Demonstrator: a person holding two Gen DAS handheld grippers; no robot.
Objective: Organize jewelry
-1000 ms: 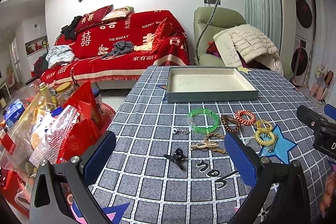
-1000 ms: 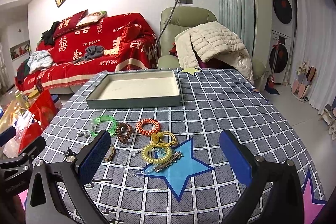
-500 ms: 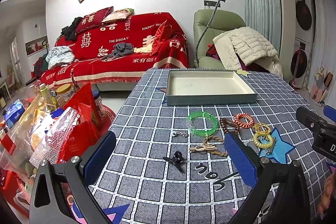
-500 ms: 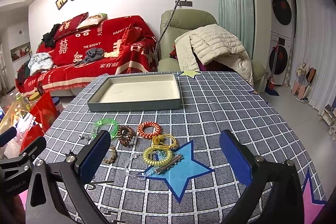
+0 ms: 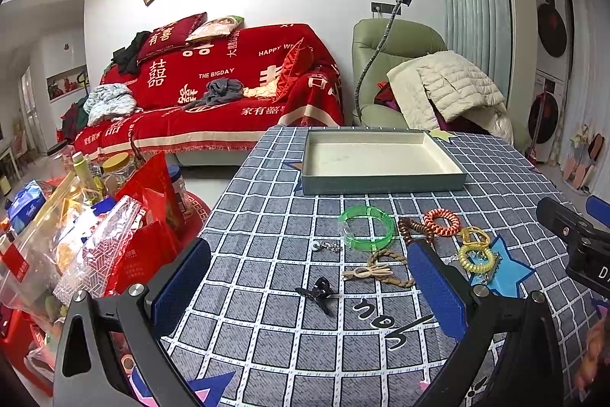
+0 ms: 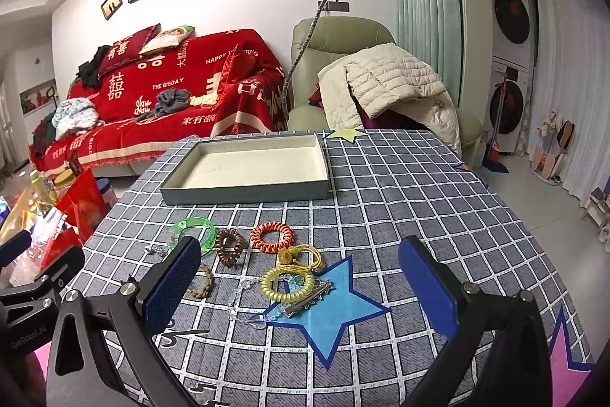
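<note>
Both grippers had drawn back a little from the table since a moment earlier, so the jewelry sat slightly farther off in each view. Nothing on the checked tablecloth (image 6: 400,201) had shifted. The left gripper (image 5: 310,287) hung with its blue pads wide apart and empty above a small black clip (image 5: 319,289), and the right gripper (image 6: 301,287) was likewise spread wide, holding nothing. The shallow grey-green box (image 6: 244,193) at the far side held nothing but its pale lining. In front of it, well apart, lay the green bangle (image 5: 366,227), a brown coil tie (image 6: 229,246), an orange coil tie (image 6: 272,236), a yellow coil tie (image 6: 288,284) and a braided cord bracelet (image 5: 385,267).
</note>
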